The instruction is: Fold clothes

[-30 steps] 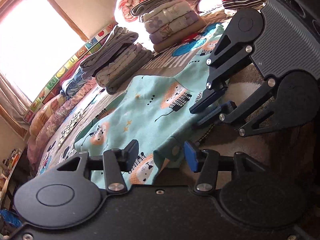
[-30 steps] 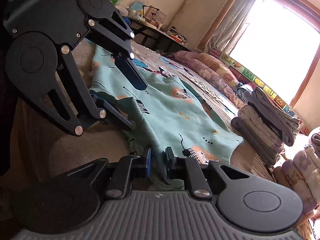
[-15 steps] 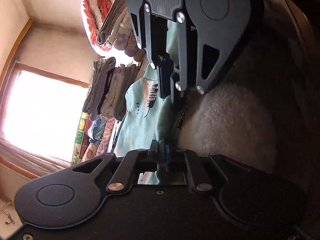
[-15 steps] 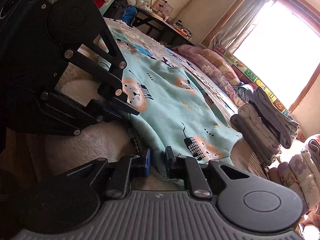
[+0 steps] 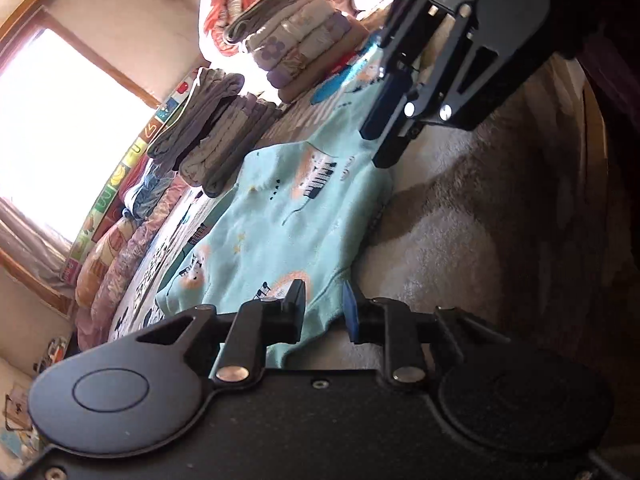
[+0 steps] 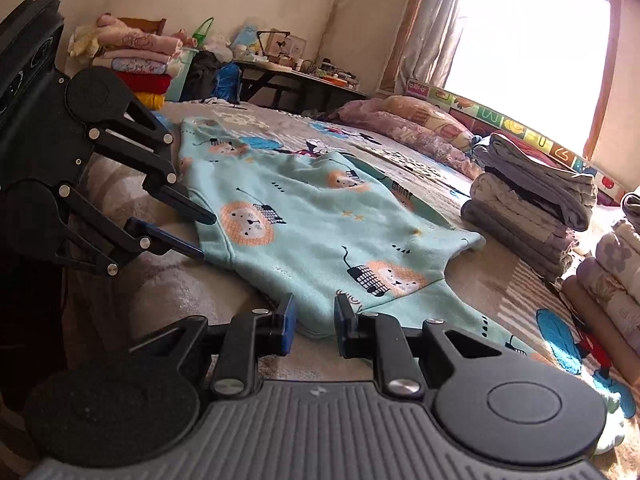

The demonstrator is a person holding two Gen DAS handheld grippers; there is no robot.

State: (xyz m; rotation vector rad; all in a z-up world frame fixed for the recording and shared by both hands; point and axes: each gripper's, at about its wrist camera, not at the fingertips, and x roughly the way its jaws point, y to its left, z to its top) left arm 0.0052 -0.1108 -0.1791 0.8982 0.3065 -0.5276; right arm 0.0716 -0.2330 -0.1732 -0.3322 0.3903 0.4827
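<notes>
- The left claw (image 6: 202,236) is at the near edge of the bed (image 6: 168,288), its two fingers apart, with their tips at the hem corner of the mint lion-print garment (image 6: 320,232); whether they touch the cloth cannot be told. In its own view the left claw (image 5: 324,306) stands parted, the garment's (image 5: 280,240) near edge lying between and just past the fingers, nothing pinched.
- The mint lion-print garment lies spread flat on the bed's patterned cover, running from the near edge toward the far side, one sleeve pointing toward the stacks on the right.
- The right claw (image 6: 314,322) is also apart, its blue-padded fingers on either side of the garment's near hem without closing on it. From the left wrist view the right claw (image 5: 384,136) hangs above the garment's far end, fingers nearly parallel and holding no cloth.
- A stack of folded grey clothes (image 6: 532,208) sits on the bed to the right of the garment, apart from it.
- A second folded stack (image 6: 616,280), with a purple flower print, stands at the right edge of the bed.
- Behind them a bright window (image 6: 528,36) fills the far wall.
</notes>
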